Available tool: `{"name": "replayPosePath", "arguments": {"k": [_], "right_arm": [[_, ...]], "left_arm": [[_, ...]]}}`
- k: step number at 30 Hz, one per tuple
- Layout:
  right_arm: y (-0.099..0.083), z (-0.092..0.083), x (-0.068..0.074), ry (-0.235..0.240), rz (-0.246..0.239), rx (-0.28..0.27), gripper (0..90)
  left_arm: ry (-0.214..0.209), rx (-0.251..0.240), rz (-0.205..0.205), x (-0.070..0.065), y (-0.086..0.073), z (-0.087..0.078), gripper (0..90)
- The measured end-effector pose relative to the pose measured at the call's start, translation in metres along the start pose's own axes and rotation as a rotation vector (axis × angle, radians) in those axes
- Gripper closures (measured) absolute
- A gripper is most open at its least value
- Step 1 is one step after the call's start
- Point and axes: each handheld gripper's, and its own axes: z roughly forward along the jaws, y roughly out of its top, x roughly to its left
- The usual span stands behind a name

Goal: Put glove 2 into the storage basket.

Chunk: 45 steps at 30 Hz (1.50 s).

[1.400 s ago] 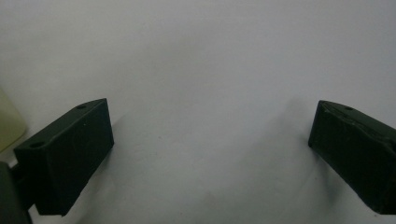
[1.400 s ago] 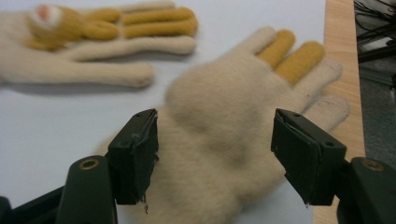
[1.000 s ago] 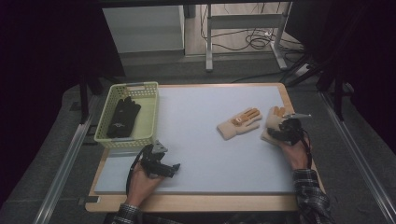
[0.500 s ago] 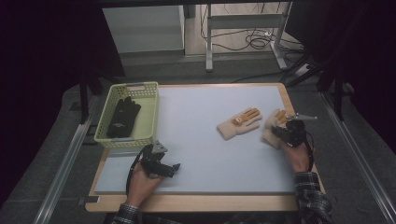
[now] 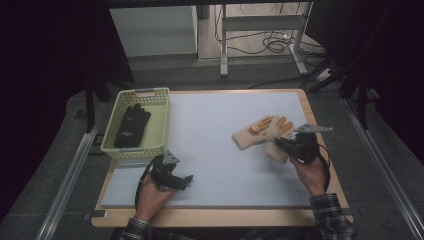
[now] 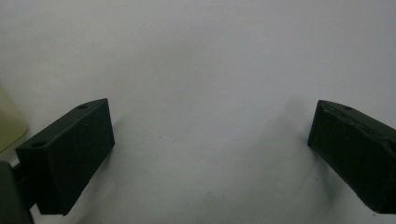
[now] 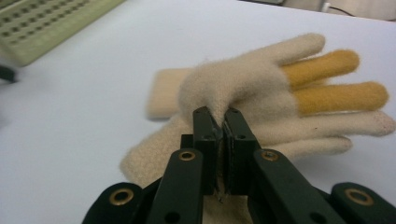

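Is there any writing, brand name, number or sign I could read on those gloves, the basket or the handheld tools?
None can be read.
Black glove in the green basket: a pale mark on it, too small to read.
Cream glove pinched by the right gripper: plain knit, no label showing.
Left gripper and white mat: no text visible.

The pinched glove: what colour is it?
Cream glove, pinched by the right gripper; orange-yellow fingers lie just behind it. Best in the right gripper view.
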Motion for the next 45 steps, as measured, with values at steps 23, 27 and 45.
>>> {"name": "replayPosePath", "arguments": {"k": [23, 27, 45], "right_arm": [[-0.030, 0.079, 0.136, 0.256, -0.170, 0.144, 51.0], [-0.022, 0.059, 0.124, 0.240, -0.145, 0.105, 45.8], [-0.041, 0.058, 0.092, 0.180, -0.142, 0.116, 52.1]], "left_arm": [[0.001, -0.002, 0.003, 0.000, 0.000, 0.000, 0.9], [0.001, -0.001, 0.003, 0.000, 0.000, 0.000, 0.9], [0.000, -0.001, 0.003, 0.000, 0.000, 0.000, 0.9]]}}
